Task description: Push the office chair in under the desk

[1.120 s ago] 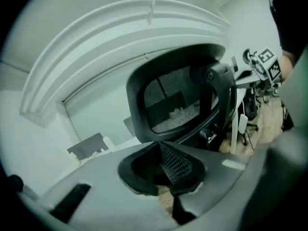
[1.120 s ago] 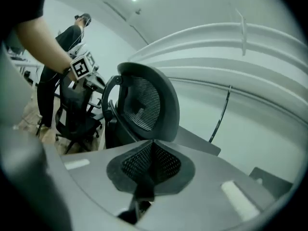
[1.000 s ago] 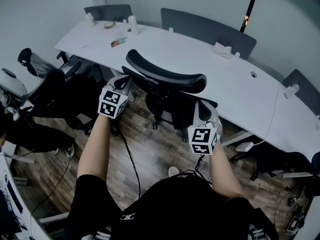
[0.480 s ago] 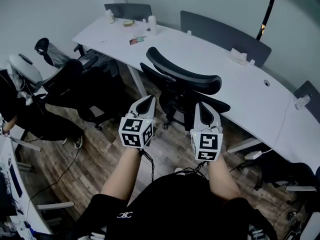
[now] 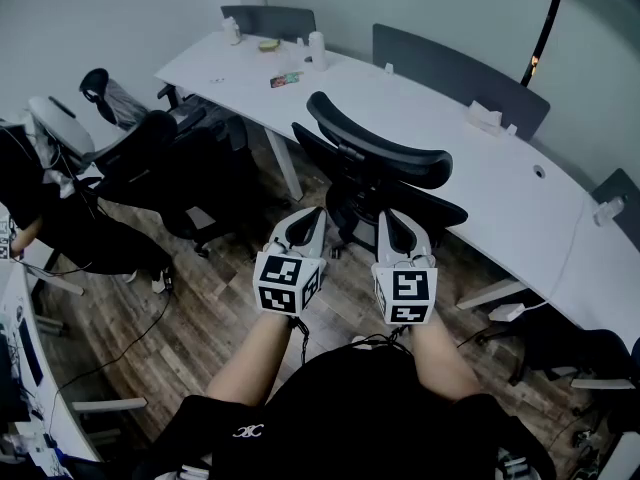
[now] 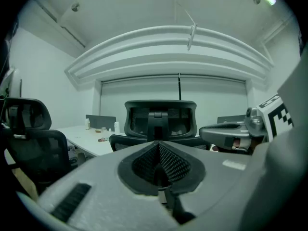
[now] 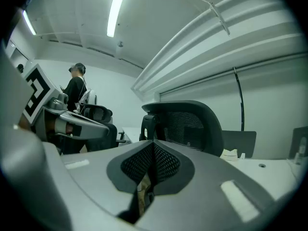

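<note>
The black mesh office chair [image 5: 375, 158] stands facing the white desk [image 5: 500, 183], its seat partly under the desk's edge. Both grippers hover side by side just behind it, not touching it. My left gripper [image 5: 307, 218] is shut and holds nothing. Close beside it, my right gripper [image 5: 398, 220] is also shut and empty. The left gripper view looks over its shut jaws [image 6: 159, 165] straight at the chair's back [image 6: 160, 120], with the right gripper [image 6: 231, 134] at the side. The right gripper view shows the headrest [image 7: 190, 124] beyond its own shut jaws [image 7: 153, 165].
More black chairs [image 5: 150, 168] crowd the left side. Grey dividers [image 5: 450, 68] line the desk's far edge, and a bottle [image 5: 318, 50] and small items sit at its far end. Cables run over the wooden floor [image 5: 200, 308]. A person [image 7: 76, 88] stands far left.
Both grippers have drawn back from the sides of the chair's back toward my body and come closer together. Both stay shut. The chair keeps its place at the desk.
</note>
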